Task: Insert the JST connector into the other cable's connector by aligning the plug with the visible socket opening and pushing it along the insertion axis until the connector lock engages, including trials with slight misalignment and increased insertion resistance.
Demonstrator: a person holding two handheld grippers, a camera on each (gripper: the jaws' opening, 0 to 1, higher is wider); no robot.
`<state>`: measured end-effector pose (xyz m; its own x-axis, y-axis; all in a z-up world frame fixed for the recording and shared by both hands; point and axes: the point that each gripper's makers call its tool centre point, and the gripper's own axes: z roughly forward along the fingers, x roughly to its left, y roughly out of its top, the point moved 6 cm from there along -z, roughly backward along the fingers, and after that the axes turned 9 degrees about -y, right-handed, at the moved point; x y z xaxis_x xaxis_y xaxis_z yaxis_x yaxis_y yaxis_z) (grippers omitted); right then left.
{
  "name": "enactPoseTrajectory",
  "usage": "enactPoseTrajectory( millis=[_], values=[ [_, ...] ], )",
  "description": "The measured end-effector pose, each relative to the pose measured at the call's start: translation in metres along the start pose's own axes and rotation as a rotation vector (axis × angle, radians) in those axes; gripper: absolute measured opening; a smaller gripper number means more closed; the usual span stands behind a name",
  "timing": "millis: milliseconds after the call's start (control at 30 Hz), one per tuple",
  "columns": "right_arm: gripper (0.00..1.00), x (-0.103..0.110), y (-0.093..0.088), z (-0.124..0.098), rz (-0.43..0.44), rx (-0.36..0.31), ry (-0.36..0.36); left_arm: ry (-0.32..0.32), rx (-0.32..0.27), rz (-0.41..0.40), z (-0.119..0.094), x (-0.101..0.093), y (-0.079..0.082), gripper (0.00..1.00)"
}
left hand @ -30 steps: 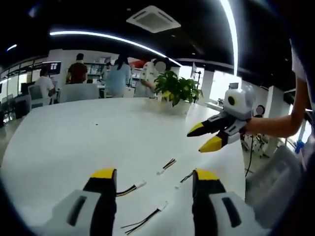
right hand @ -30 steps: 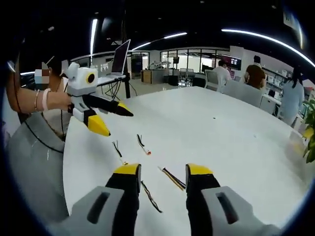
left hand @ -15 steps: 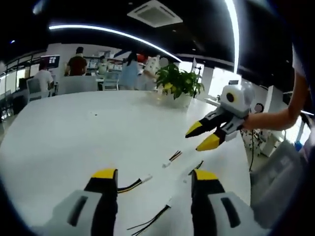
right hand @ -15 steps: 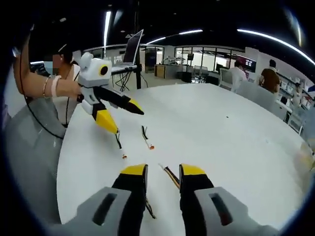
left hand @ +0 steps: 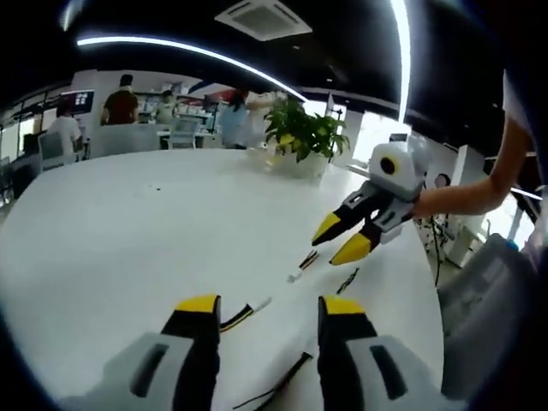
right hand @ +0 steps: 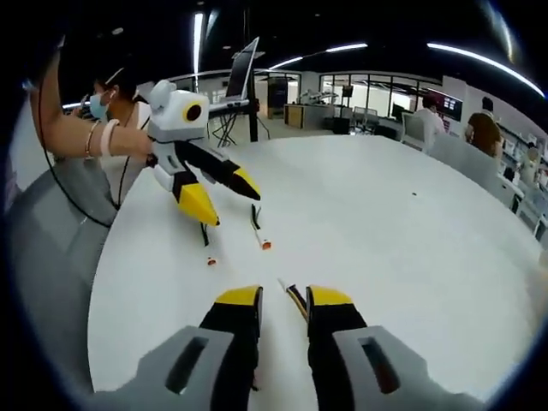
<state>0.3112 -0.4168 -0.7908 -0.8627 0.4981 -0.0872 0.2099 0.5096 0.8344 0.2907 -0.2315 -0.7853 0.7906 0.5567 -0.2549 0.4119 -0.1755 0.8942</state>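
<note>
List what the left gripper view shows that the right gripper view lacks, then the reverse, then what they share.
Left gripper view: a potted plant at the table's far edge, and the right tongs seen from the front, open above the cables.
Right gripper view: a laptop on a stand beyond the table, and a bracelet on the wrist holding the open left tongs.
Both: the white table, loose cables lying on it, and people in the background.
</note>
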Motion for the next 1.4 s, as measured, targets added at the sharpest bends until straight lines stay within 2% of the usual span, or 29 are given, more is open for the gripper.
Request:
enactPoseTrajectory(
  millis=[133,433,667,767,1067,1233,1400],
  values=[
    [0.17,0.000,-0.002,0.004,-0.009,0.007,0.018,-0.027,0.039,0.050,0.004,0.001,-0.006,0.35],
    [0.15,0.002,-0.006,0.012,-0.032,0.028,0.044,-0.044,0.054,0.061,0.013,0.009,-0.011,0.33],
    [0.15,0.004,-0.007,0.016,-0.049,0.037,0.053,-0.067,0.090,0.072,0.019,0.012,-0.017,0.31],
    [0.15,0.003,-0.006,0.017,-0.058,0.040,0.052,-0.078,0.106,0.104,0.020,0.010,-0.018,0.29],
    [0.12,-0.001,-0.009,0.023,-0.078,0.048,0.059,-0.089,0.099,0.141,0.023,0.013,-0.017,0.21],
    [0.10,-0.002,-0.011,0.026,-0.096,0.056,0.065,-0.099,0.093,0.169,0.023,0.012,-0.015,0.13],
    [0.09,-0.003,-0.012,0.028,-0.093,0.061,0.069,-0.106,0.114,0.219,0.024,0.012,-0.014,0.09]
  ],
)
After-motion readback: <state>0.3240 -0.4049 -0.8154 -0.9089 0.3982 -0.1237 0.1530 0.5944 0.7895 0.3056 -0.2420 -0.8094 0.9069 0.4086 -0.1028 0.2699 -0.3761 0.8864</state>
